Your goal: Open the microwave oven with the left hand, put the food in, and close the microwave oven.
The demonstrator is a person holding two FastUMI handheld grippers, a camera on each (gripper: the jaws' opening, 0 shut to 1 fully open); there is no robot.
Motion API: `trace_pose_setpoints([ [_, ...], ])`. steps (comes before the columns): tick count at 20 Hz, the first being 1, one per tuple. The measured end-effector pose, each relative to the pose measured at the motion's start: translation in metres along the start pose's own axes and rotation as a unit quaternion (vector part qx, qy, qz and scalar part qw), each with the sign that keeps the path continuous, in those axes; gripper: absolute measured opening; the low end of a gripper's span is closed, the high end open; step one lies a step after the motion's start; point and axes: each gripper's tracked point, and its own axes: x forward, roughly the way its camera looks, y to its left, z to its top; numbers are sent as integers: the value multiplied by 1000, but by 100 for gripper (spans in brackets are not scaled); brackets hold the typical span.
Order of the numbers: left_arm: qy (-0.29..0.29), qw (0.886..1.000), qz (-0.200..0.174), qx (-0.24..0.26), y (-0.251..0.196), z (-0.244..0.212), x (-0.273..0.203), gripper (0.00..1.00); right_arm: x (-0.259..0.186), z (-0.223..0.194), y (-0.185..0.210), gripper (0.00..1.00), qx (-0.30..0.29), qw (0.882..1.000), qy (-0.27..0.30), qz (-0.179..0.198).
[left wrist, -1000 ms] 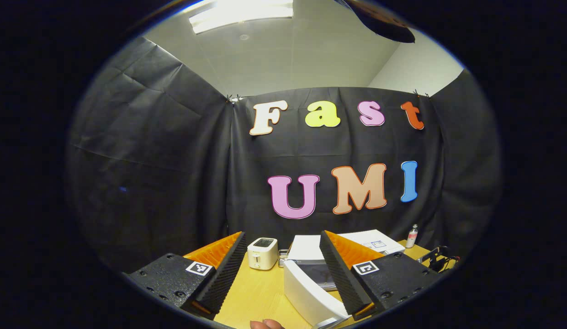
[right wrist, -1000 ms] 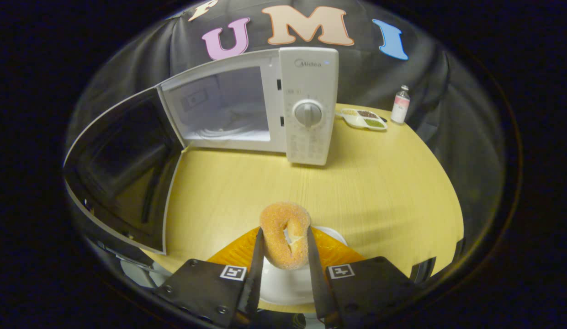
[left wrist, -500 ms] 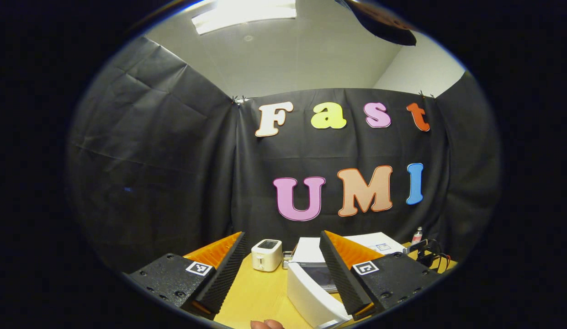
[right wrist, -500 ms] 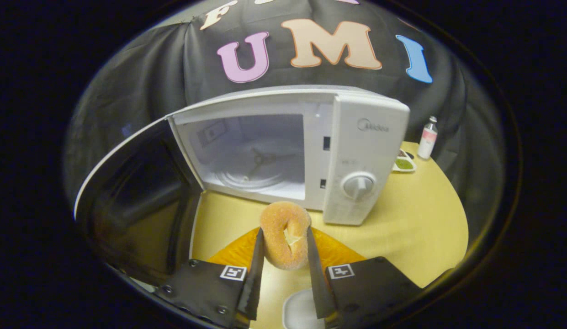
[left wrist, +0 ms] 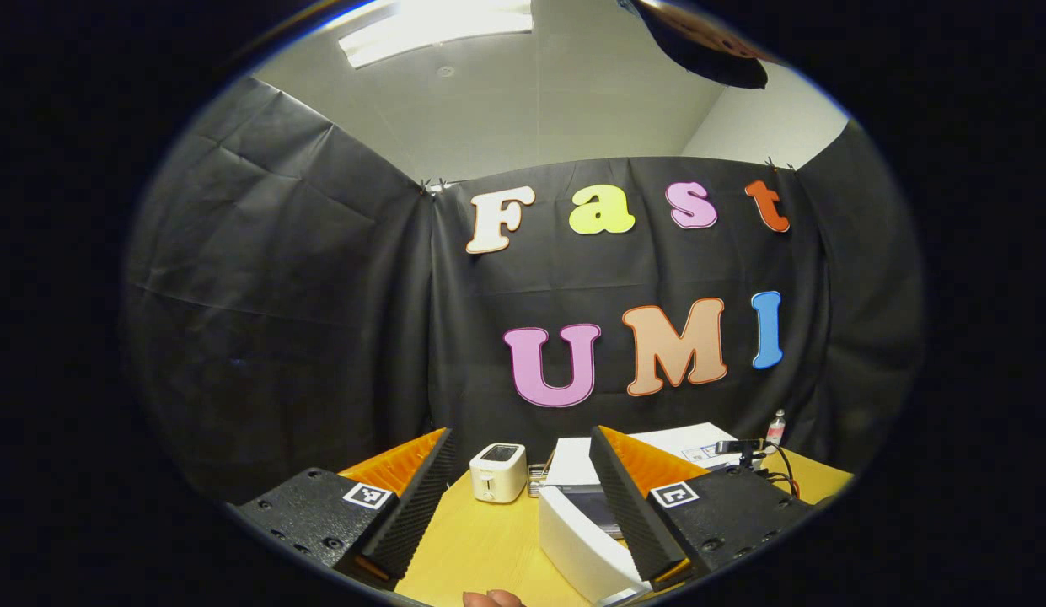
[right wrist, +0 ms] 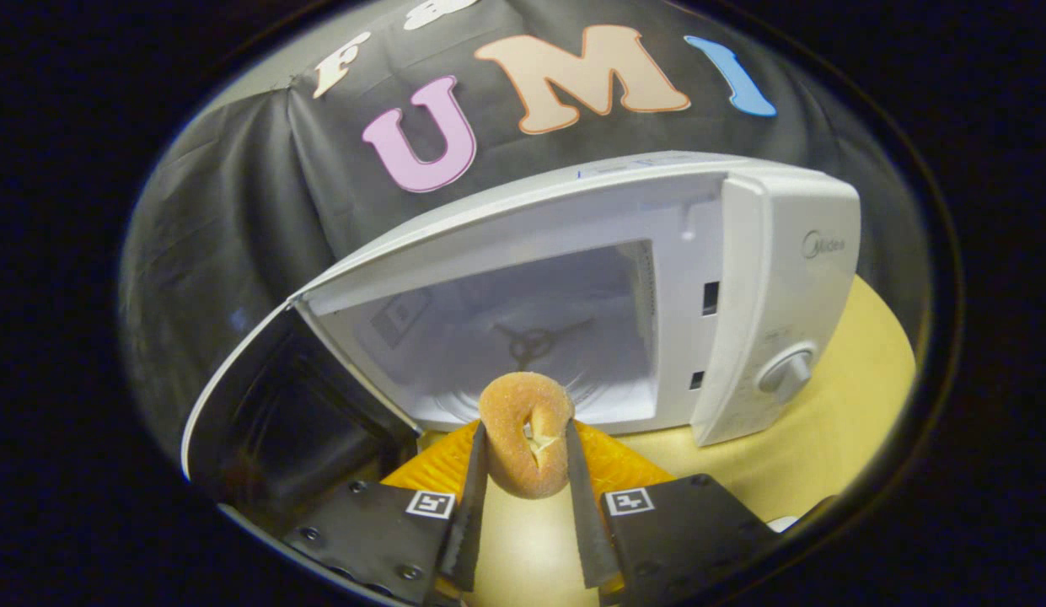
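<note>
Left gripper view: the left gripper (left wrist: 516, 497) is spread wide and empty, the toaster (left wrist: 498, 472) at 12 o'clock between its fingers, the microwave door's white edge (left wrist: 580, 548) at 2 o'clock.

Right gripper view: the right gripper (right wrist: 523, 506) pinches the sugared doughnut (right wrist: 523, 434) upright, just before the open microwave oven (right wrist: 573, 295) at 12 o'clock. A low approach might clip the cavity's sill. The logo on the control panel (right wrist: 788, 312) is too blurred to read.

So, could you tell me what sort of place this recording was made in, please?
Probably a staged recording booth, not a real kitchen: black cloth walls surround a wooden table with a microwave and a toaster.
</note>
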Motion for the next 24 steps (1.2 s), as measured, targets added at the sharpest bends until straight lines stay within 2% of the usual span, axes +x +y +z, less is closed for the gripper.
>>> trace_pose_setpoints([
  [1, 1, 1000, -1, 3, 2, 0, 0, 94, 6, -1, 3, 50, 16, 1000, -3, -3],
  [2, 3, 1000, -2, 7, 4, 0, -1, 94, 13, 0, 5, 43, 33, 999, -6, -9],
  [7, 6, 999, -12, 31, 17, -2, 3, 96, 28, -4, 23, 43, 127, 991, -26, -20],
  [13, 12, 998, -31, 49, 30, -8, 6, 97, 48, -6, 21, 43, 230, 972, -43, -30],
  [14, 14, 998, -34, 49, 31, -10, 7, 97, 52, -6, 19, 49, 242, 969, -46, -35],
  [15, 15, 998, -36, 48, 32, -12, 8, 100, 55, -6, 20, 49, 253, 966, -49, -35],
  [16, 18, 998, -38, 48, 33, -14, 8, 97, 58, -7, 20, 49, 262, 963, -47, -37],
  [18, 19, 998, -40, 47, 36, -15, 9, 97, 64, -6, 19, 50, 276, 959, -53, -40],
  [19, 20, 998, -40, 47, 38, -15, 10, 100, 65, -5, 17, 50, 284, 956, -57, -44],
  [20, 20, 998, -40, 47, 38, -17, 10, 96, 70, -1, 14, 50, 295, 952, -63, -47],
  [21, 21, 998, -40, 47, 39, -17, 11, 100, 72, 1, 13, 50, 306, 949, -66, -51],
  [23, 24, 998, -41, 48, 41, -20, 11, 100, 81, 2, 14, 49, 323, 942, -66, -52],
  [24, 25, 998, -40, 49, 42, -20, 11, 96, 84, 3, 14, 50, 328, 941, -67, -55],
])
